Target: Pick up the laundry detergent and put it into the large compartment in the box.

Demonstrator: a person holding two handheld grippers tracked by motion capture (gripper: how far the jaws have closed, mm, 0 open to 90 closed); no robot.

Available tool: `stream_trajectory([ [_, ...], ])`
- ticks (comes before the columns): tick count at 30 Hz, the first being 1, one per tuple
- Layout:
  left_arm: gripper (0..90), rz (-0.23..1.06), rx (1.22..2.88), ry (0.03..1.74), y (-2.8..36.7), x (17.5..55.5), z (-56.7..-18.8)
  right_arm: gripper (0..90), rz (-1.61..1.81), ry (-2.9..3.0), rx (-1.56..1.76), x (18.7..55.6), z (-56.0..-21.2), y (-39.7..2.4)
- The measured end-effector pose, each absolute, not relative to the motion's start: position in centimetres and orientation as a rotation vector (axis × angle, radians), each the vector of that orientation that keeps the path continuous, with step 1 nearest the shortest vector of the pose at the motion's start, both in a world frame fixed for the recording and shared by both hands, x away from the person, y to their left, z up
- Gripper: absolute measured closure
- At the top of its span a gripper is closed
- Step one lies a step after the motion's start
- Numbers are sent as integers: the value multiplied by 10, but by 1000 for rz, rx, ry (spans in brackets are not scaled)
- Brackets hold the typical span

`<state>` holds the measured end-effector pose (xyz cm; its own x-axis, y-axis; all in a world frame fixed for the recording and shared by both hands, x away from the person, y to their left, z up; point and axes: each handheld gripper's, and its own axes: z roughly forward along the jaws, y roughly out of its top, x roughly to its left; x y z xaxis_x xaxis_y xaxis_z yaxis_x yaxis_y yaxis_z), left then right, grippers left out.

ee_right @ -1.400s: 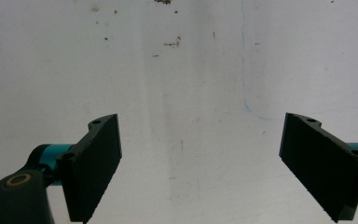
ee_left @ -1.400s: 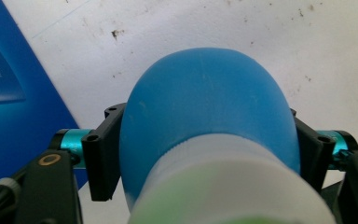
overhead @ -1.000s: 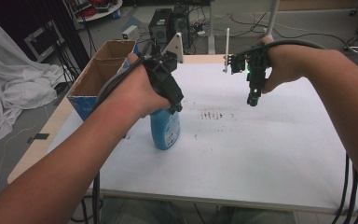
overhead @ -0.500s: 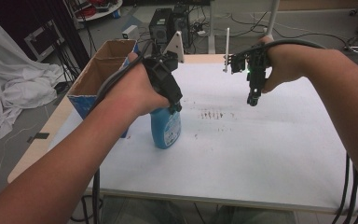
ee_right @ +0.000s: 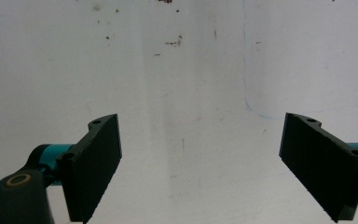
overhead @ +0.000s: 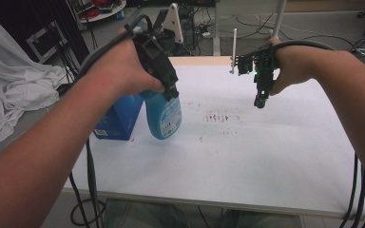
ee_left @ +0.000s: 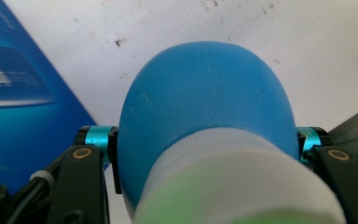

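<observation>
Blue bottle point(overhead: 163, 114) is pinched near its neck by left gripper point(overhead: 170, 93) and held off the table point(overhead: 247, 156) at 9 o'clock, prob for carrying, w/ right gripper point(overhead: 260, 101) spread, empty, at 1 o'clock.

A white tabletop point(overhead: 275, 156) with a pale wooden edge at its far side is seen. Small dark stains point(overhead: 221, 117) are scattered near its middle. A blue box point(overhead: 116, 118) is stood near its left edge.
</observation>
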<state>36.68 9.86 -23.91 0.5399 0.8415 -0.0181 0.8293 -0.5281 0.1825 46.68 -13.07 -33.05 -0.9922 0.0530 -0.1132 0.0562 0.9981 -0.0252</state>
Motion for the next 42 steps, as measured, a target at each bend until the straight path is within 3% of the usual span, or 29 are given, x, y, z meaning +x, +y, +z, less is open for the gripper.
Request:
stream_trajectory([
  [21,406,43,2653,1432,153,379,-131,119,-63,3032,90,463,-329,-131],
  [42,406,-4,2540,1578,211,413,-102,119,-69,3027,87,462,-330,-129],
])
